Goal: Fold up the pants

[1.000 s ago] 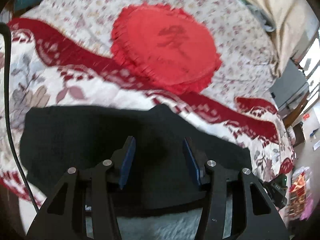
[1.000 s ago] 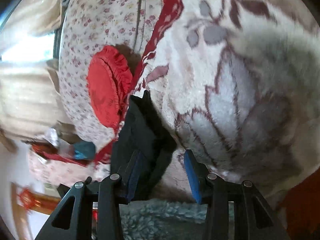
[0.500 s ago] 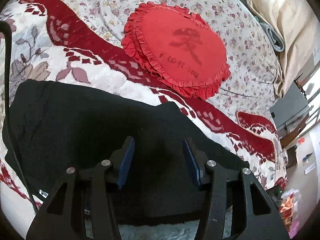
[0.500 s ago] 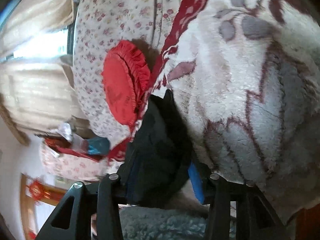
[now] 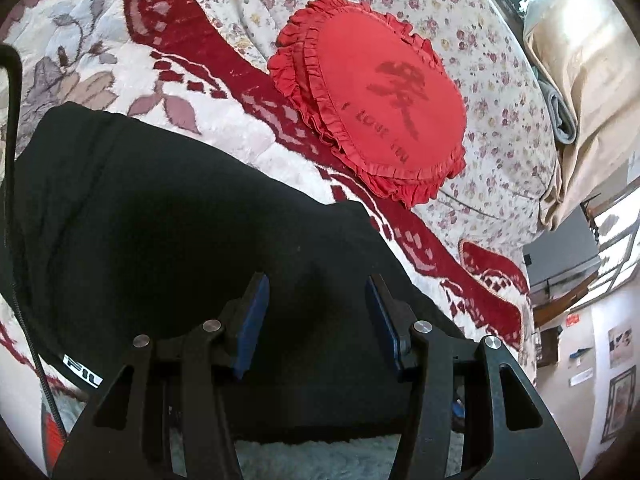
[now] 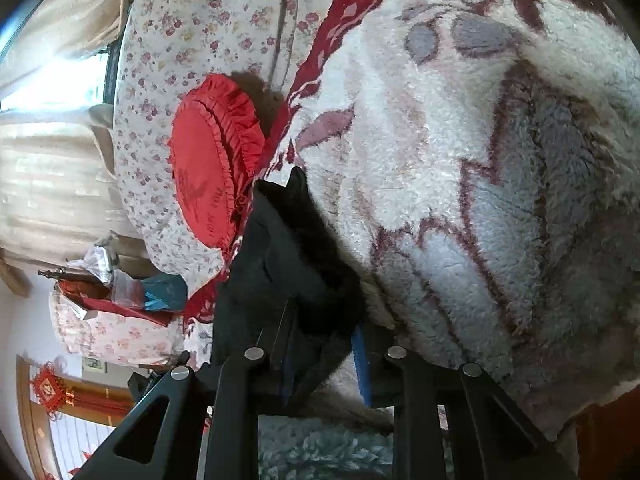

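Observation:
The black pants (image 5: 168, 232) lie folded on the fleece blanket, filling the lower left of the left wrist view, with a white logo tag near their lower left edge. My left gripper (image 5: 316, 300) is open just above the pants, its blue pads apart with nothing between them. In the right wrist view the pants (image 6: 288, 248) rise as a bunched black edge. My right gripper (image 6: 324, 344) is closed on that edge of cloth, the fabric pinched between the blue pads.
A round red frilled cushion (image 5: 380, 100) lies beyond the pants on the floral bedspread (image 5: 492, 80); it also shows in the right wrist view (image 6: 208, 160). The white and red fleece blanket (image 6: 500, 180) covers the bed. A beige curtain (image 5: 580, 60) hangs at the right.
My right gripper has moved onto the pants edge and closed on it. My left gripper has moved forward over the pants and stays open.

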The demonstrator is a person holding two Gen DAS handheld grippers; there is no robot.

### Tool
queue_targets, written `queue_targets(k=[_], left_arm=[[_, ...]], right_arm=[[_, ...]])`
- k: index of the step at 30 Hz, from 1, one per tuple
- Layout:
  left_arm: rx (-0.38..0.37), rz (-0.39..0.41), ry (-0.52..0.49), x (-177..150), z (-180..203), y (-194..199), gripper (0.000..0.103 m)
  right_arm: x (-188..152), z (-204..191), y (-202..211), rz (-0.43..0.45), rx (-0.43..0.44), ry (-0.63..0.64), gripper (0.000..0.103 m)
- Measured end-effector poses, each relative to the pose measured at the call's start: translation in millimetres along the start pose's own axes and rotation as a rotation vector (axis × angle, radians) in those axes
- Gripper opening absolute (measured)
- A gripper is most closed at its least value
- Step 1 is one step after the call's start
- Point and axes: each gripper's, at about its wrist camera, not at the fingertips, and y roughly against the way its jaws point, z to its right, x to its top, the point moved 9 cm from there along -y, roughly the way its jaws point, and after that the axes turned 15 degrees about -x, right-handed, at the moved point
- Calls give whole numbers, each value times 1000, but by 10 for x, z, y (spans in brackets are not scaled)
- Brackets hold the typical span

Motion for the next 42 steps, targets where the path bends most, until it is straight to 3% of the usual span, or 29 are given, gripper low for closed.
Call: queue_targets(k=[11, 16, 21, 24, 28, 33, 38, 42], left_arm=[[-36, 84, 33, -19, -39, 264, 50], [-10, 145, 41, -65, -91, 457, 51], [15, 261, 137, -103, -329, 750, 59], [6, 274, 174, -94, -401, 779, 59], [-8, 262, 177, -94, -397, 752, 59], [-13, 257, 179, -100, -400, 749, 59], [-19, 253, 206, -111, -431, 735, 59], [-16, 251, 201, -109, -429, 727, 59]], right_arm=[[22, -34, -1, -37, -96, -29, 18], [25, -120, 45, 4, -166, -2, 14], [13, -369, 160, 71, -247, 84, 12], [-26, -752, 215, 109, -254, 192, 11], [-251, -1548, 113, 114, -193, 399, 10], [-810, -2408, -325, 73, -133, 720, 9], [-1337, -2750, -928, -17, -146, 941, 9], [-1570, -2746, -1334, -84, -190, 1033, 9]])
